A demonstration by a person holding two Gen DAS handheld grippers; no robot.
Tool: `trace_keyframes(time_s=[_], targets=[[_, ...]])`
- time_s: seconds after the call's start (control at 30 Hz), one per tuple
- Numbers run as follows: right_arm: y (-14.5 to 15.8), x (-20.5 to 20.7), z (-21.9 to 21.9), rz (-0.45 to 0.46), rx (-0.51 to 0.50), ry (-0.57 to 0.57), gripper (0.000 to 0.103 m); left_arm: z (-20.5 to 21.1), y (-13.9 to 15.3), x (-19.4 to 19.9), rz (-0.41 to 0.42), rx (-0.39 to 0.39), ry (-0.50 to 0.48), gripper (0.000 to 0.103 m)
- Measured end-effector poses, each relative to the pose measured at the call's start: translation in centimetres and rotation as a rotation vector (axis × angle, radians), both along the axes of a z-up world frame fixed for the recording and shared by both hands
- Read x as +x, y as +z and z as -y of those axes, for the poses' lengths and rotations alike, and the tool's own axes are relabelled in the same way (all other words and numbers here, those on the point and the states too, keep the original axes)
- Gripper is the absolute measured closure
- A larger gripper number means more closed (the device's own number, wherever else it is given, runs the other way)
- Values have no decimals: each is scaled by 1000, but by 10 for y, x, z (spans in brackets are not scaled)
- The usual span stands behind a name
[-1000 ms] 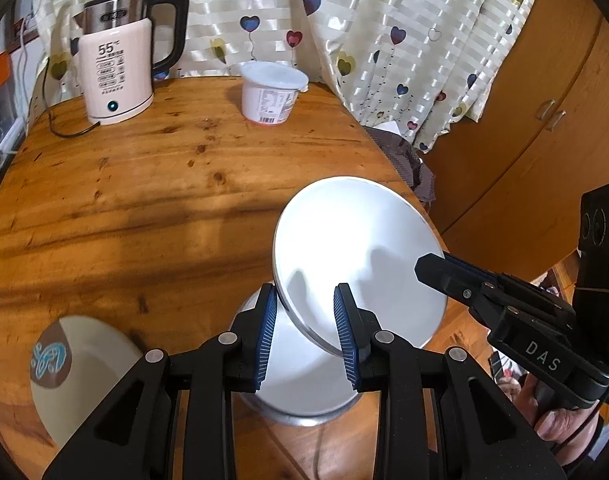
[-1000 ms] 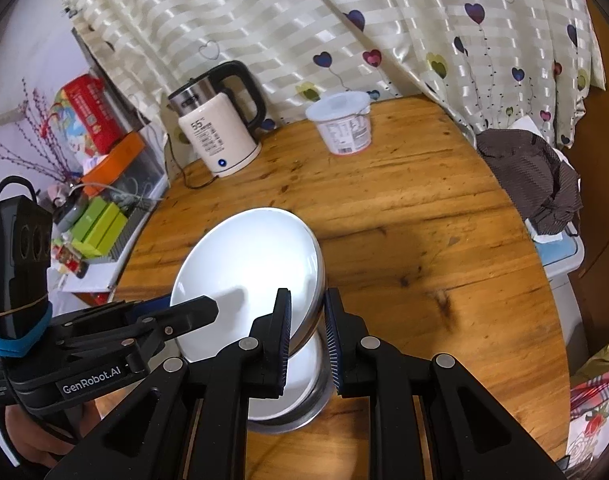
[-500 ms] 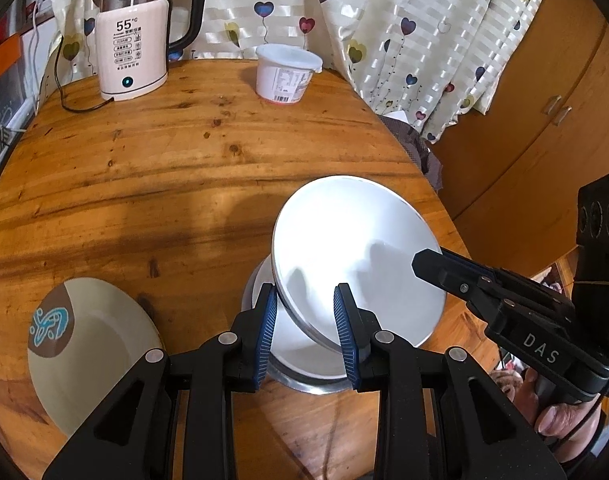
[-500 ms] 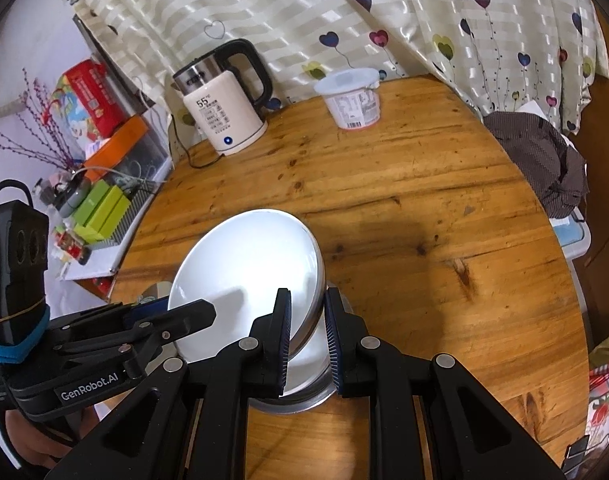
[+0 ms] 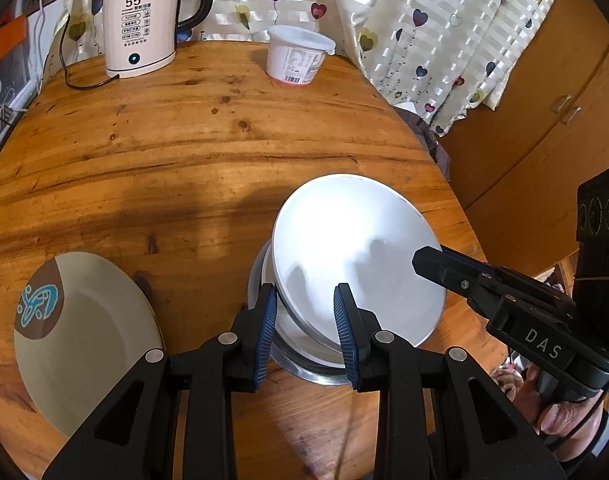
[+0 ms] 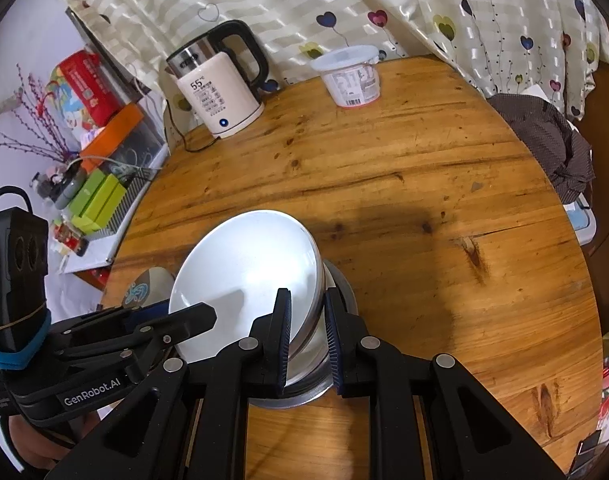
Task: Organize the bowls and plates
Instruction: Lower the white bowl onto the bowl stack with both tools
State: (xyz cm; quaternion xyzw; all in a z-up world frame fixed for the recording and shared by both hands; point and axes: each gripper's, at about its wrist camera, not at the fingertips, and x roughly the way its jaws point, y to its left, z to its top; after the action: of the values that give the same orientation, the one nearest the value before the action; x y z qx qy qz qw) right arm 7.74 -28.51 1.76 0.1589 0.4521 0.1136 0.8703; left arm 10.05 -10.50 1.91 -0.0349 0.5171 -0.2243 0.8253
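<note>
our left gripper [image 5: 304, 320] and right gripper [image 6: 306, 336] both clamp the tilted white bowl [image 5: 356, 256]; only our left view fully shows the beige plate [image 5: 84, 340], possibly ceramic.

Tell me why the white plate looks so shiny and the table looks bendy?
In the left wrist view, light glares off the tilted white plate, washing out its middle; the fisheye lens curves the round wooden table. In the right wrist view, the same plate gleams softer, and dark shadows fall across the table.
</note>
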Motion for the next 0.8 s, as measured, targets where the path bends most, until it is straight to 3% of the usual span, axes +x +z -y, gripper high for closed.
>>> trace_keyframes(time_s=[0.8], targets=[[-11,1,-1,-21,0,16,86,9,-7,-5,46,66,4,72]])
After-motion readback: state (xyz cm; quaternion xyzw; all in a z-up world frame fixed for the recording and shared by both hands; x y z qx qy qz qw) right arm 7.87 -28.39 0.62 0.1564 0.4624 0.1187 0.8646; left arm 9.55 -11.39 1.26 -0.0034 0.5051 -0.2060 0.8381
